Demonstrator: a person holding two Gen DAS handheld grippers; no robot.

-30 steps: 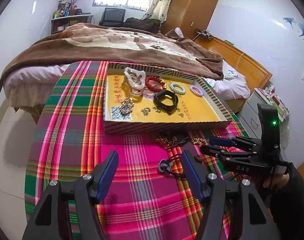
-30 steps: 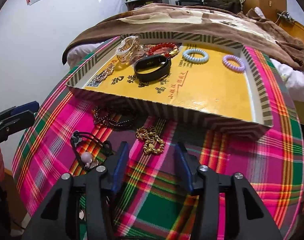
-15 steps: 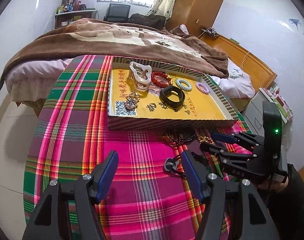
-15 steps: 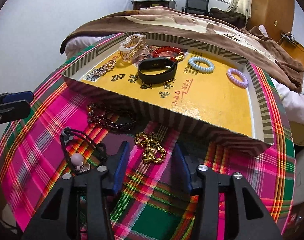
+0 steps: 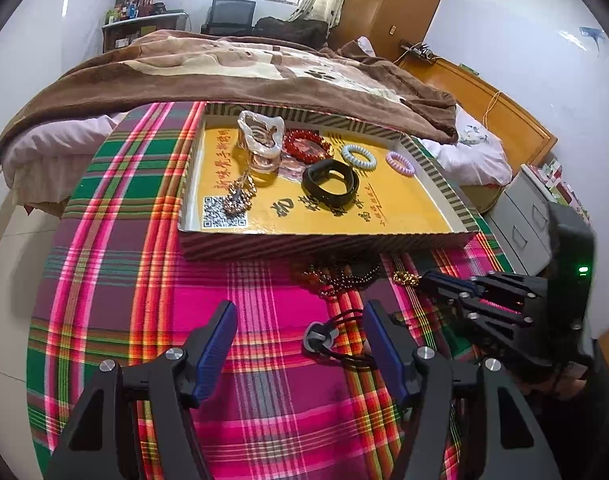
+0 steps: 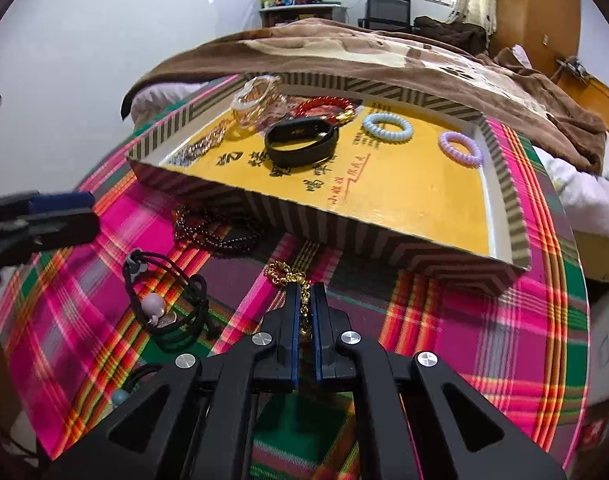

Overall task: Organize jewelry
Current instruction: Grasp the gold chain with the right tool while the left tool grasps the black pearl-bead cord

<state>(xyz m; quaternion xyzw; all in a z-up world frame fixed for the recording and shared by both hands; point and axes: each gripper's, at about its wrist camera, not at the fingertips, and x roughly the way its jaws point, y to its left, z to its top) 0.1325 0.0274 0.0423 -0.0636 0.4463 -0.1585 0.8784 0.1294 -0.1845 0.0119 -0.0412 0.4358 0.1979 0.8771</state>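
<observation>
A striped box lid with a yellow floor [image 5: 328,240] [image 6: 384,236] lies on the plaid cloth. It holds a black band [image 5: 330,184], red beads [image 5: 306,146], a blue coil [image 5: 358,156], a purple coil [image 5: 400,162] and a clear bracelet [image 5: 260,140]. My right gripper [image 6: 304,292] is shut on a gold chain [image 6: 284,274] in front of the lid; it also shows in the left wrist view [image 5: 432,284]. My left gripper [image 5: 300,332] is open over the cloth, beside a black cord with a pendant [image 5: 324,336] [image 6: 164,304]. Dark beads [image 6: 212,232] lie by the lid.
The round table with the plaid cloth [image 5: 112,240] stands against a bed with a brown blanket [image 5: 224,76]. A grey drawer cabinet [image 5: 524,224] stands at the right. A wardrobe [image 5: 388,4] is at the back.
My right gripper has closed on the gold chain, having been open around it. My left gripper has stayed open and has shifted little.
</observation>
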